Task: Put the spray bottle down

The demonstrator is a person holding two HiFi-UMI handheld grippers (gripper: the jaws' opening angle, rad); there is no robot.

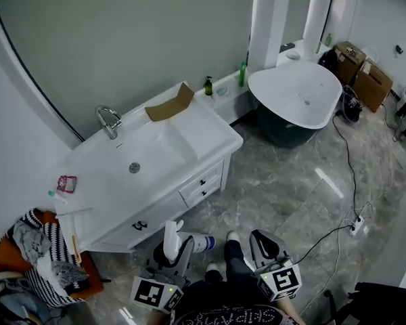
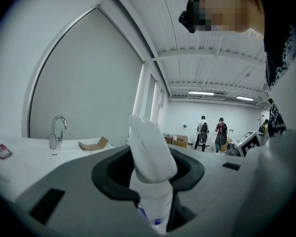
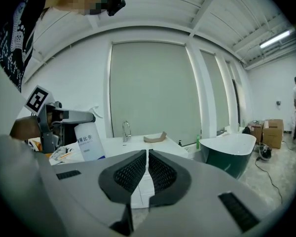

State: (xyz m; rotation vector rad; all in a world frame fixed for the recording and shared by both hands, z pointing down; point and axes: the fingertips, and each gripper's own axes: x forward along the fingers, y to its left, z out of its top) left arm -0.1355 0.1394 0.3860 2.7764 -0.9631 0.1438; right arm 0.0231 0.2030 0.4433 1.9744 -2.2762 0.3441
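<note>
Between the clamped jaws of the left gripper (image 2: 153,172) stands an opaque white plastic spray bottle (image 2: 149,147), contents unseen. The right gripper (image 3: 147,169) is closed on nothing.

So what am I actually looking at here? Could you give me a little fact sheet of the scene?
Place: bathroom display with a white vanity and a bathtub
On the vanity: faucet, piece of cardboard
Left gripper: closed on a white spray bottle, in front of the vanity
Right gripper: jaws together, nothing between them
Task status: bottle not yet put down
</note>
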